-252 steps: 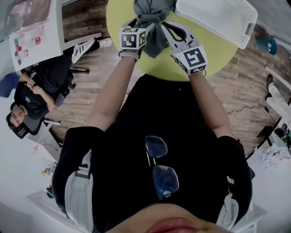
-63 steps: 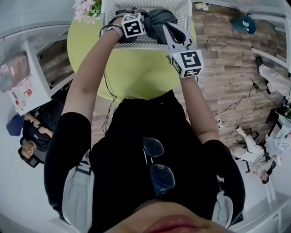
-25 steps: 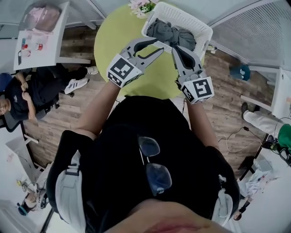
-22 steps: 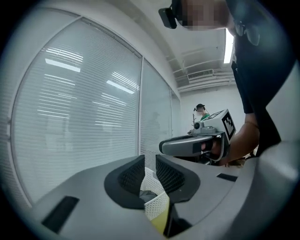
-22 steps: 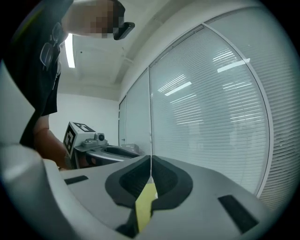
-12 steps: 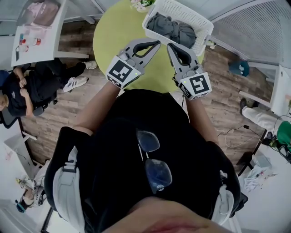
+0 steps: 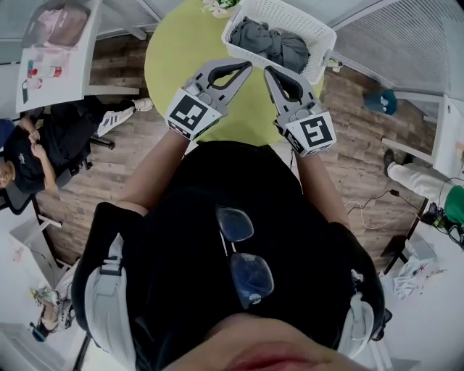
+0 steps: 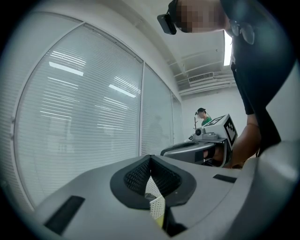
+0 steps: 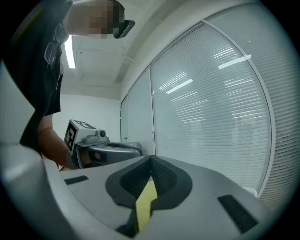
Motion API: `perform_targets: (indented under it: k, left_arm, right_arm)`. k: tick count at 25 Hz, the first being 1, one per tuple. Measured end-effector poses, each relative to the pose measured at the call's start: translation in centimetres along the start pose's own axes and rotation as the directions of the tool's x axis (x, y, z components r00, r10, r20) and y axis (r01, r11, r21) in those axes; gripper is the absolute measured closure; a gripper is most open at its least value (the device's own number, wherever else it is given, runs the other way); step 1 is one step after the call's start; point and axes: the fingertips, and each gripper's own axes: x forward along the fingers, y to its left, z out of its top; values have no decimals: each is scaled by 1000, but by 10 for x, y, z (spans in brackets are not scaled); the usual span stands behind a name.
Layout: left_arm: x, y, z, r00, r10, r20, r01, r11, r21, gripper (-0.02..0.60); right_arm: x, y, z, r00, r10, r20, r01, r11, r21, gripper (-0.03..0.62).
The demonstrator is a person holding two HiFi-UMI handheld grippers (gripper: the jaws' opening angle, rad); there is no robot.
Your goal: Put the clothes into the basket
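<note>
Clothes (image 7: 272, 43): a grey crumpled heap lying inside the basket, with no jaw touching it. It looks dropped in loose rather than folded, which is all the task asks.
Basket (image 7: 325, 52): white and perforated, on the far right part of the table. Its open top faces up, so cloth can go in from above.
Table (image 7: 174, 61): round and yellow-green. The bare part near the basket shows no other garment, so I judge the task done or nearly so, as far as this view reaches.
Left gripper (image 7: 247, 66): the jaws meet tip to tip with nothing between them. Its own view shows only a sliver of basket mesh and table through the gap behind the tips. It is on the near side of the basket, apart from it and pointing roughly level toward it.
Right gripper (image 7: 267, 71): the jaws are likewise together and empty, with a yellow strip of table in the gap behind the tips. Its tips lie near the left gripper's.
Pose: both tools are empty, closed and held close in front of the person's body. I read this as a rest position, not a reach.
Flowers (image 7: 217, 6): at the table's far edge, left of the basket and out of the working path.
Surroundings: wooden floor (image 7: 348, 167); a seated person (image 7: 29, 156) and a white side table (image 7: 54, 54) to the left; window blinds (image 8: 93, 117) beyond the jaws in both gripper views.
</note>
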Motion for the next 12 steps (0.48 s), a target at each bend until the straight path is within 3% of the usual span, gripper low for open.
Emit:
perform_targets:
  k: [12]
  left_arm:
    - [2, -3, -5, 1000, -11, -11, 11, 1000, 1, 572]
  right_arm:
    - [-4, -1, 0, 1000, -9, -5, 9, 1000, -4, 569]
